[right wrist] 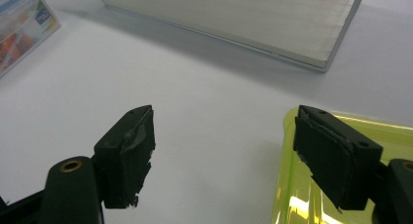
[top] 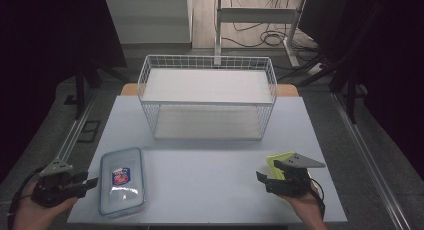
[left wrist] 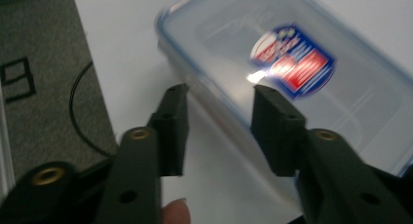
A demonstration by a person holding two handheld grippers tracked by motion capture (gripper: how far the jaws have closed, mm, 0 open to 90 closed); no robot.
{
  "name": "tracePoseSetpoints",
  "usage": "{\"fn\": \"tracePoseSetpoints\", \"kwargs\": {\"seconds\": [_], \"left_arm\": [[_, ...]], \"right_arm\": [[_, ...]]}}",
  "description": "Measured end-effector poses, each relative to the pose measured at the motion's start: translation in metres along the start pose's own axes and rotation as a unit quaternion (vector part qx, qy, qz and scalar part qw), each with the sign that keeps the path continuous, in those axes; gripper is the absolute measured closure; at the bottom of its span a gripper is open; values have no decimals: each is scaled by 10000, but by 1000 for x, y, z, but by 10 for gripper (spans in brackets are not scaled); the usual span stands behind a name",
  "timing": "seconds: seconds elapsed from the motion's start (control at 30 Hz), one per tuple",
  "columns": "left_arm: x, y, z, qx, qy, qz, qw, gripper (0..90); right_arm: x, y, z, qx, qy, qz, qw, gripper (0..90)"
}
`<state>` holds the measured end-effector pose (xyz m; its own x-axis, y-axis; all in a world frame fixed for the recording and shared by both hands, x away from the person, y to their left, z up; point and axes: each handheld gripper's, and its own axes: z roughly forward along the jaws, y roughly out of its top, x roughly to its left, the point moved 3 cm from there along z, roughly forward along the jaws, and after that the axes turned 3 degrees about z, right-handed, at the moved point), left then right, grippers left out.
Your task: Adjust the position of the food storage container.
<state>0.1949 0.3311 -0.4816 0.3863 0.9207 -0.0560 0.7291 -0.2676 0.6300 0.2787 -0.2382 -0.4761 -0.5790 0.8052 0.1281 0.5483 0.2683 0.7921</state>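
A clear plastic box with a blue-rimmed lid and a red and blue label lies flat at the table's front left. My left gripper comes at it from the left, at its long left edge. The jaws stand partly apart with the box's rim between the tips; I see no pad pressing. At the front right, my right gripper is wide open over bare table, with one jaw above a translucent yellow-green tray. The right gripper view also catches the box at far left.
A white wire basket with a pale floor stands at the back middle of the light table. Dark floor, a cable and table legs lie beyond the table's edges.
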Motion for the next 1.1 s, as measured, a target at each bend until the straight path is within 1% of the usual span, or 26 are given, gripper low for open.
{"fn": "tracePoseSetpoints", "kwargs": {"seconds": [0.07, 0.1, 0.13, 0.17, 0.2, 0.23, 0.27, 0.3, 0.33, 0.37, 0.4, 0.53, 0.57, 0.63, 0.67, 0.7, 0.73, 0.77, 0.8, 0.87, 0.9, 0.93, 0.97, 1.03, 1.07, 1.1], "left_arm": [[2, -3, 1, 66, -34, -14, 10000, 673], [4, -9, 3, 192, -81, -25, 9998, 704], [4, -9, 3, 192, -81, -25, 9998, 743], [5, -15, 6, 356, -205, 7, 9992, 786], [5, -15, 6, 356, -205, 7, 9992, 832], [3, -20, 10, 566, -390, 128, 9976, 877], [1, -23, 13, 675, -439, 225, 9965, 898], [-1, -26, 15, 804, -465, 327, 9951, 900], [-1, -26, 15, 804, -465, 327, 9951, 900], [-4, -30, 20, 1026, -482, 495, 9923, 900], [-5, -32, 22, 1084, -490, 522, 9915, 900], [-9, -34, 28, 1066, -578, 525, 9912, 900], [-15, -31, 30, 1073, -613, 626, 9904, 900], [-21, -28, 31, 1210, -410, 880, 9879, 900], [-21, -28, 31, 1210, -410, 880, 9879, 900], [-23, -28, 31, 1242, -425, 926, 9870, 900], [-26, -27, 32, 1245, -584, 916, 9862, 900], [-28, -27, 33, 1230, -624, 910, 9863, 900], [-30, -27, 35, 1223, -627, 911, 9863, 900], [-35, -26, 38, 1263, -625, 946, 9855, 900], [-38, -25, 40, 1278, -670, 964, 9848, 900], [-38, -25, 40, 1278, -670, 964, 9848, 900], [-47, -22, 45, 1296, -809, 1053, 9826, 899], [-54, -19, 49, 1296, -903, 1119, 9811, 899], [-54, -19, 49, 1296, -903, 1119, 9811, 899], [-58, -17, 51, 1284, -940, 1140, 9807, 898]], "right_arm": [[0, -1, 1, 26, -17, 3, 10000, 226], [-1, -1, 2, 36, -34, 8, 10000, 225], [-1, -1, 2, 36, -34, 8, 10000, 225], [-1, -1, 2, 39, -52, 24, 10000, 224], [-2, -1, 2, 36, -59, 31, 10000, 224], [-2, -1, 1, 36, -69, 39, 10000, 224], [-2, -1, 1, 38, -75, 47, 10000, 224], [-3, -1, 1, 46, -88, 47, 9999, 224], [-3, -1, 2, 54, -105, 52, 9999, 224], [-3, -2, 2, 66, -111, 62, 9999, 224], [-3, -2, 2, 69, -116, 63, 9999, 224], [-3, -2, 3, 95, -133, 59, 9998, 224], [-3, -2, 3, 99, -132, 60, 9998, 224], [-4, -3, 3, 107, -159, 64, 9998, 223], [-4, -3, 3, 107, -159, 64, 9998, 223], [-4, -3, 3, 111, -176, 56, 9998, 222], [-4, -3, 3, 107, -174, 54, 9998, 222], [-4, -3, 3, 105, -175, 55, 9998, 222], [-5, -3, 3, 103, -177, 54, 9998, 222], [-5, -3, 3, 107, -176, 63, 9998, 222], [-5, -3, 4, 111, -179, 69, 9998, 223], [-5, -3, 4, 111, -179, 69, 9998, 223], [-6, -3, 4, 112, -182, 75, 9997, 222], [-5, -3, 4, 115, -183, 69, 9997, 222], [-5, -3, 4, 115, -183, 69, 9997, 222], [-5, -2, 4, 116, -183, 63, 9997, 222]]}}
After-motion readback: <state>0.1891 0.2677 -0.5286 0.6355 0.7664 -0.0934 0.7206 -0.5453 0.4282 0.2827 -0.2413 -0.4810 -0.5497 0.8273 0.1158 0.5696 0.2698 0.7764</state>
